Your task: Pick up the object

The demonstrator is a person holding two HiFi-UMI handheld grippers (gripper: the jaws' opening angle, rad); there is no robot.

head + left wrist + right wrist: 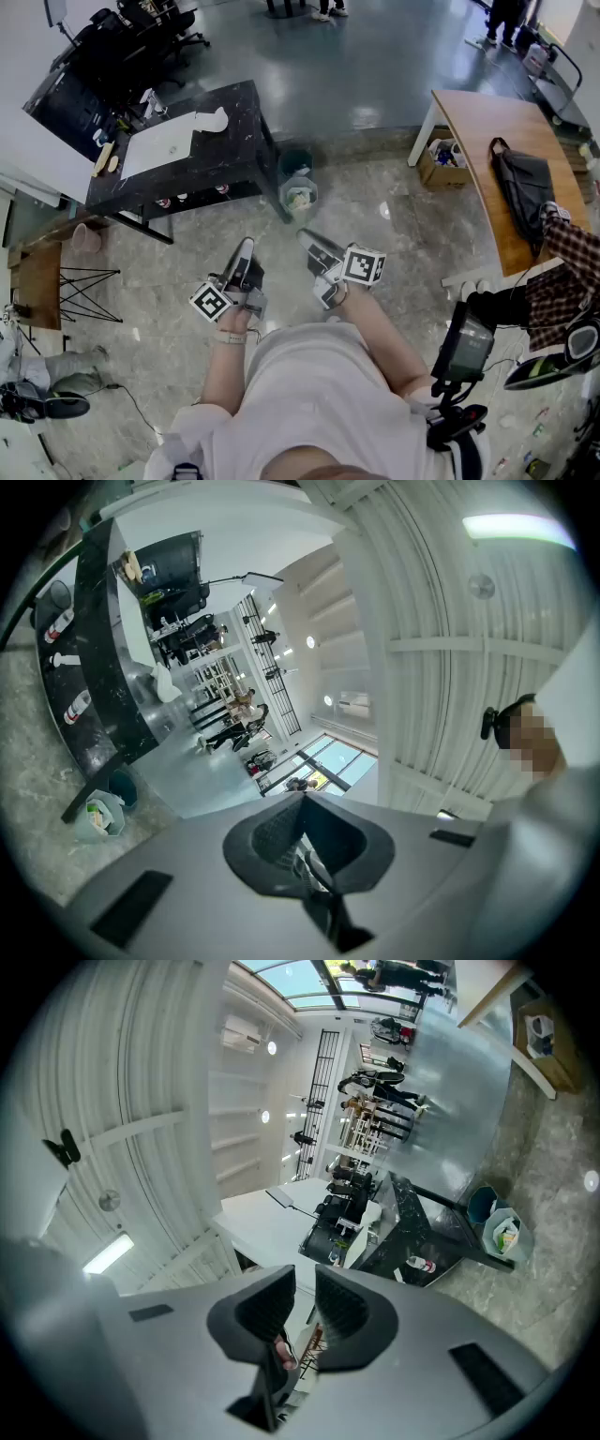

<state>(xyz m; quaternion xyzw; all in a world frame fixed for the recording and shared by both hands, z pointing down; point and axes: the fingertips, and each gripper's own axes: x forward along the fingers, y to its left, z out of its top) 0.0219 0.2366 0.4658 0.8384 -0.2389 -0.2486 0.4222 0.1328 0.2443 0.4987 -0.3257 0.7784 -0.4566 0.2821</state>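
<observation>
Table [234, 122] stands well apart from left tongs [247, 247] and right tongs [307, 237].

- You stand on a pale stone-tile floor [403, 244]; glossy grey flooring [375, 56] begins ahead.
- Ahead on your left stands a black marble-pattern table [234, 122], with a waste bin [298, 195] beside its corner.
- On your right, a wooden desk [478, 122] carries a black bag [523, 187].
- Overhead, a strip light [516, 527] is lit.
</observation>
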